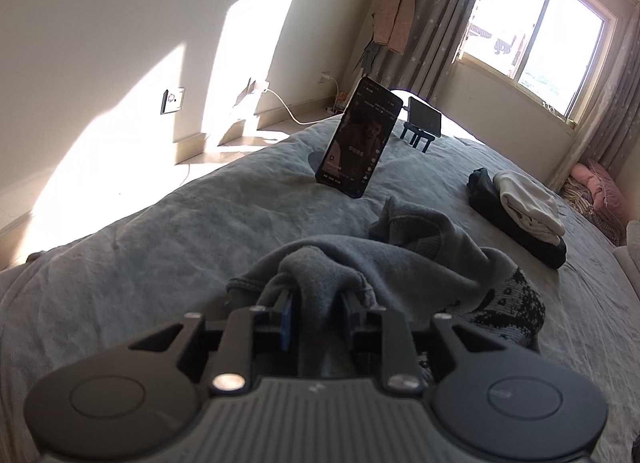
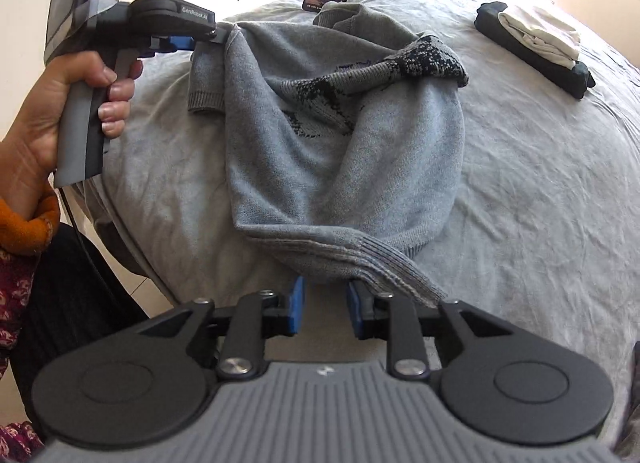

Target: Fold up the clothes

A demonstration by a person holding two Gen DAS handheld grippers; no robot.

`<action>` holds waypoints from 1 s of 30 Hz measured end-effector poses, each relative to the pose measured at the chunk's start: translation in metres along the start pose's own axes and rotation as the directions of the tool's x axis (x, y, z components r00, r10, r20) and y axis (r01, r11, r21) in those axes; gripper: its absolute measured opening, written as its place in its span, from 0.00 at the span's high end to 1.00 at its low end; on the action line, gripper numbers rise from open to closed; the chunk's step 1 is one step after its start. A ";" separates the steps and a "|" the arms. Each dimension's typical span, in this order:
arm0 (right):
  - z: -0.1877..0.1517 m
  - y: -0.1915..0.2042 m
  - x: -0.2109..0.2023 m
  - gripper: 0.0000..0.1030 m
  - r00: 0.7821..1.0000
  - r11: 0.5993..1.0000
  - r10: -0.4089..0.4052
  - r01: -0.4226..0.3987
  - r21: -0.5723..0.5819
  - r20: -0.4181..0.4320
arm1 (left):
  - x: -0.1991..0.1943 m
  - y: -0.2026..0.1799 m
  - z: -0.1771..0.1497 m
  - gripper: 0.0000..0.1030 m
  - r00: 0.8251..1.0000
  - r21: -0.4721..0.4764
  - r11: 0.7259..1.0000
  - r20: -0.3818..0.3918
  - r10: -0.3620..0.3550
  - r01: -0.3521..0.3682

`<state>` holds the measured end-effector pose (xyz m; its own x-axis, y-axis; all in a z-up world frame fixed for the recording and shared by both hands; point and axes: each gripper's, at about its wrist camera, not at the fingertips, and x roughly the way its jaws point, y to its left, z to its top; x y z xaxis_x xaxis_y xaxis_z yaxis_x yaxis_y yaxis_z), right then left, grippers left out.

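Two clothes (image 2: 536, 39) lie folded; the sweater (image 2: 340, 135) is half-folded, left gripper (image 1: 316, 299) and right gripper (image 2: 326, 299) both released, cloth loose between their jaws.

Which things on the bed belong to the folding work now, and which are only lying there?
For the job:
- grey sweater
- left hand-held gripper
- right hand-held gripper
- folded pile, white on dark

Lying about:
- upright phone
- second phone on stand
- pink cloth hanging by the curtain

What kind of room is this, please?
Most likely a bedroom in a home: a wide bed with a grey cover, a curtained window, and folded clothes stacked on the bed.
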<state>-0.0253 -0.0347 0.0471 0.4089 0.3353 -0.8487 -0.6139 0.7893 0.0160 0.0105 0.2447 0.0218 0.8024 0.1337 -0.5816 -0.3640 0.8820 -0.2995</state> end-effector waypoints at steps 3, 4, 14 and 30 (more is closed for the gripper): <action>0.011 -0.009 -0.011 0.47 0.999 1.000 -0.021 0.021 0.001 0.041 | 0.006 0.001 0.003 0.58 1.000 -0.010 1.000 -0.003 0.003 -0.003; 0.016 -0.011 -0.014 0.47 0.998 0.999 -0.031 0.032 -0.002 0.052 | 0.008 0.001 0.004 0.56 1.000 -0.018 1.000 -0.004 0.005 -0.005; 0.078 -0.060 0.006 0.47 0.989 0.997 -0.076 0.071 0.040 0.128 | 0.029 -0.002 0.017 0.46 0.998 -0.087 0.994 0.011 0.066 -0.065; 0.196 -0.078 0.125 0.42 0.978 0.980 -0.183 0.190 -0.062 0.100 | 0.056 -0.003 0.019 0.25 0.989 -0.100 0.984 -0.025 0.146 -0.147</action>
<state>0.2064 0.0465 0.0433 0.5797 0.2346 -0.7803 -0.5660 0.8049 -0.1785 0.0650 0.2583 0.0045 0.7286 0.2491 -0.6380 -0.5236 0.8031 -0.2845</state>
